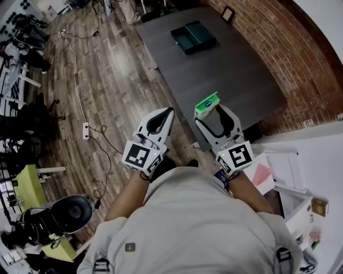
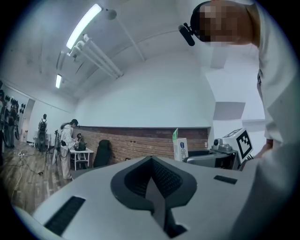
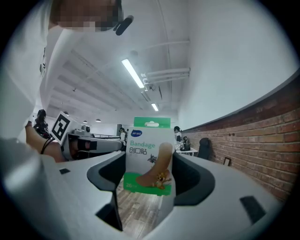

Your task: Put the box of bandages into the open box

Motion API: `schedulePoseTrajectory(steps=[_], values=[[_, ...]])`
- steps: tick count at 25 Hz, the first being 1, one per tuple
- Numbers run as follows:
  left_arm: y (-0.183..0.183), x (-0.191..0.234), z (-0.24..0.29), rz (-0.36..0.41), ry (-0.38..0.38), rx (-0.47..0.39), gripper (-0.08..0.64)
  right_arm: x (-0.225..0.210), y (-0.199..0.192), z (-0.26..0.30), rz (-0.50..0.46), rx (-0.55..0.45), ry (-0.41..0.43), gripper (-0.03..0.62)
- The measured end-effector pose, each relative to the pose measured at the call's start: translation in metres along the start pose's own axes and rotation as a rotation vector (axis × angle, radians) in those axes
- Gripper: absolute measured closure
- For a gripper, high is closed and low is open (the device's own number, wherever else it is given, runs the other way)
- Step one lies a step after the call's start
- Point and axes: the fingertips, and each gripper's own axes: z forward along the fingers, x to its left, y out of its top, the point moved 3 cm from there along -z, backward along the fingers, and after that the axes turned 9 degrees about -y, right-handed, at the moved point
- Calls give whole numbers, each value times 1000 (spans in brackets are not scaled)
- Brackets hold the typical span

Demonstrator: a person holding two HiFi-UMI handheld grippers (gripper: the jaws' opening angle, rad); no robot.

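The box of bandages [image 1: 207, 105], white with a green top, stands upright between the jaws of my right gripper [image 1: 210, 111], which is shut on it and holds it in the air near the table's front edge. In the right gripper view the box [image 3: 149, 154] fills the centre. My left gripper [image 1: 167, 112] hovers beside it over the floor, shut with nothing in it. The open box [image 1: 185, 49], a dark green tray, sits at the far end of the grey table [image 1: 230, 75]. The left gripper view shows the bandage box [image 2: 180, 147] off to the right.
A small picture frame [image 1: 228, 13] stands at the table's far corner. A brick wall [image 1: 289, 59] runs along the right. A power strip [image 1: 86, 130] and cables lie on the wooden floor. An office chair [image 1: 67, 214] is at lower left, a white desk with papers [image 1: 289, 168] at right.
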Motion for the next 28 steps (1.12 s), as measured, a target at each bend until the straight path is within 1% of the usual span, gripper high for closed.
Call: schedulePoseTrajectory(steps=[4, 8, 11, 14, 19, 23, 28], values=[[3, 29, -7, -6, -8, -5, 545, 11, 2, 29, 3, 6, -5, 290], [4, 69, -17, -7, -29, -5, 545, 26, 2, 69, 4, 17, -15, 290], [14, 103, -25, -8, -50, 8, 545, 41, 8, 103, 10, 19, -32, 290], [26, 133, -32, 13, -77, 9, 545, 55, 19, 132, 10, 7, -48, 290], [38, 172, -47, 19, -102, 6, 545, 74, 25, 169, 17, 5, -72, 290], [35, 199, -57, 7, -99, 25, 545, 88, 20, 196, 27, 22, -66, 290], [39, 231, -66, -6, -71, 31, 545, 98, 20, 230, 31, 32, -38, 290]])
